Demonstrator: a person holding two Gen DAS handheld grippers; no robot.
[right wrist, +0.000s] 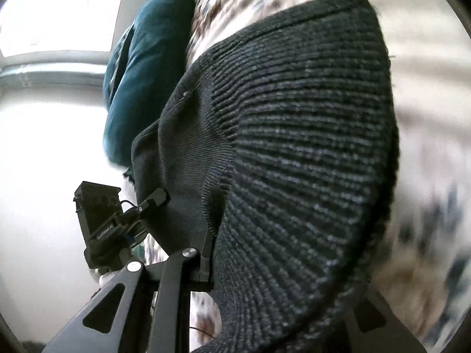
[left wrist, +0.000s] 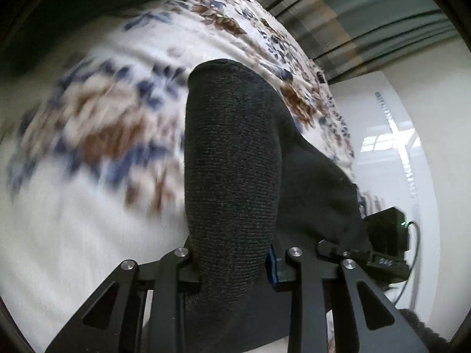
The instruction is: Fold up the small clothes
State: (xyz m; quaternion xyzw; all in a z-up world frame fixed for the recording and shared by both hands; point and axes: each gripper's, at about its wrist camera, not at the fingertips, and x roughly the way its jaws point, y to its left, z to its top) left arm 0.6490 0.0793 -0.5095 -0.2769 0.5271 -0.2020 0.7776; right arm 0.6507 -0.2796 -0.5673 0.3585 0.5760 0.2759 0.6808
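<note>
A dark grey knit garment [left wrist: 232,164] hangs between both grippers above a floral bed sheet [left wrist: 88,135]. My left gripper [left wrist: 235,267] is shut on one end of it; the cloth stands up between the fingers. In the right wrist view the same garment [right wrist: 294,147] fills the middle, with its ribbed band close to the lens. My right gripper [right wrist: 265,264] is shut on the ribbed edge; its right finger is hidden by the cloth. The other gripper [right wrist: 103,223] shows at the left, holding the far end.
A teal cushion [right wrist: 138,67] lies at the bed's far side. Striped curtains [left wrist: 353,23] and a white glossy panel [left wrist: 391,147] stand beyond the bed. The right gripper's body [left wrist: 385,241] shows at the right of the left wrist view.
</note>
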